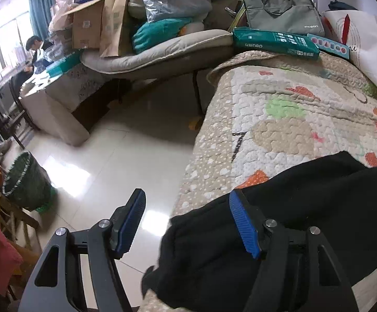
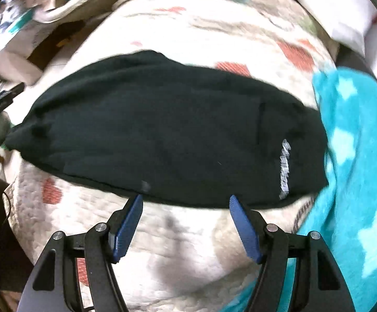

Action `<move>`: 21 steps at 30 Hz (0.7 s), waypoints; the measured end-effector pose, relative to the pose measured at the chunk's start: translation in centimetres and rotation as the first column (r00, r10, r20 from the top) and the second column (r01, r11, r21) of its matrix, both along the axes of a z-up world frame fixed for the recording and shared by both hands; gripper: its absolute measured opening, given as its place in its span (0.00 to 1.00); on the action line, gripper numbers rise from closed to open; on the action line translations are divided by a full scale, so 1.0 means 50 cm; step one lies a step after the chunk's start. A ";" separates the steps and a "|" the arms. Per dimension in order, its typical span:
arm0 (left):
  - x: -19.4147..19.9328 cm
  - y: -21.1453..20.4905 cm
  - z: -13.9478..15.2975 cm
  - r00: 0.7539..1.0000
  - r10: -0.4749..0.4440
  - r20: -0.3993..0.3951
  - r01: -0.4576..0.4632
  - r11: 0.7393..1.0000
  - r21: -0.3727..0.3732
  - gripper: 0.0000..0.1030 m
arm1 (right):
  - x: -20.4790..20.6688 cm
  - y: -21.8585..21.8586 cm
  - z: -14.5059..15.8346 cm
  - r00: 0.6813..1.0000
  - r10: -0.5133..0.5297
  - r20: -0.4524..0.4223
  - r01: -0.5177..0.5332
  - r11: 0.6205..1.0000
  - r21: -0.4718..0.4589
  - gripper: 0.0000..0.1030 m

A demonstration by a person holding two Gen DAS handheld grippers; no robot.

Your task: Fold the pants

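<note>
Two grippers hang over black pants (image 2: 162,130) lying folded on a quilted bed cover (image 2: 188,260) beside a teal star-print blanket (image 2: 357,182): the left gripper (image 1: 188,223) has its jaws apart at the pants' end by the bed edge, the right gripper (image 2: 185,223) has its jaws apart above the quilt, gripping nothing

Matt black fleecy cloth is seen in the pants (image 2: 162,130). The bedcover (image 1: 292,119) is quilted and puckered, the floor (image 1: 126,156) glossy tile, the pads (image 1: 243,226) ribbed blue.
</note>
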State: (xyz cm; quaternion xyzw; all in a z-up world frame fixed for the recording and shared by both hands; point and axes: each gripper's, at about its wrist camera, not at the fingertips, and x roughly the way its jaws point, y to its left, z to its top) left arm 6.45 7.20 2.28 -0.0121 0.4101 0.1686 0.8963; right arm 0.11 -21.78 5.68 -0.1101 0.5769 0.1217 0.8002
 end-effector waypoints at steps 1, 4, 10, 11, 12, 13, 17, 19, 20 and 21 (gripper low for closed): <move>-0.005 0.003 0.002 1.000 0.001 0.000 -0.001 1.000 0.003 0.65 | -0.002 0.016 0.005 1.000 0.011 0.010 -0.011 1.000 0.003 0.72; -0.036 0.034 0.024 0.999 0.023 0.023 -0.021 0.998 -0.054 0.65 | 0.003 0.033 0.023 0.999 0.036 0.040 -0.038 0.999 0.035 0.72; -0.105 0.153 0.046 0.984 0.167 0.056 -0.145 0.950 -0.278 0.67 | 0.034 0.086 0.065 0.979 0.172 0.109 -0.178 0.983 0.052 0.72; -0.119 0.180 0.030 0.977 0.207 0.048 -0.178 0.921 -0.347 0.67 | 0.039 0.103 0.071 0.973 0.200 0.112 -0.206 0.977 0.051 0.72; -0.128 0.198 0.012 0.973 0.226 0.034 -0.194 0.894 -0.403 0.67 | 0.050 0.138 0.078 0.963 0.245 0.114 -0.253 0.966 0.059 0.72; -0.130 0.207 -0.002 0.972 0.235 0.022 -0.202 0.876 -0.438 0.67 | 0.058 0.161 0.079 0.955 0.275 0.113 -0.284 0.956 0.070 0.73; -0.137 0.232 -0.080 0.972 0.233 -0.028 -0.205 0.784 -0.586 0.67 | 0.105 0.296 0.061 0.889 0.446 0.104 -0.455 0.885 0.097 0.73; -0.141 0.227 -0.099 0.975 0.222 -0.030 -0.193 0.766 -0.613 0.67 | 0.136 0.385 0.040 0.829 0.552 0.092 -0.559 0.823 0.100 0.73; -0.146 0.223 -0.110 0.977 0.212 -0.029 -0.183 0.758 -0.626 0.67 | 0.153 0.421 0.030 0.804 0.589 0.079 -0.594 0.797 0.108 0.73; -0.150 0.219 -0.122 0.978 0.205 -0.035 -0.179 0.746 -0.641 0.67 | 0.174 0.477 0.012 0.771 0.634 0.053 -0.635 0.762 0.124 0.73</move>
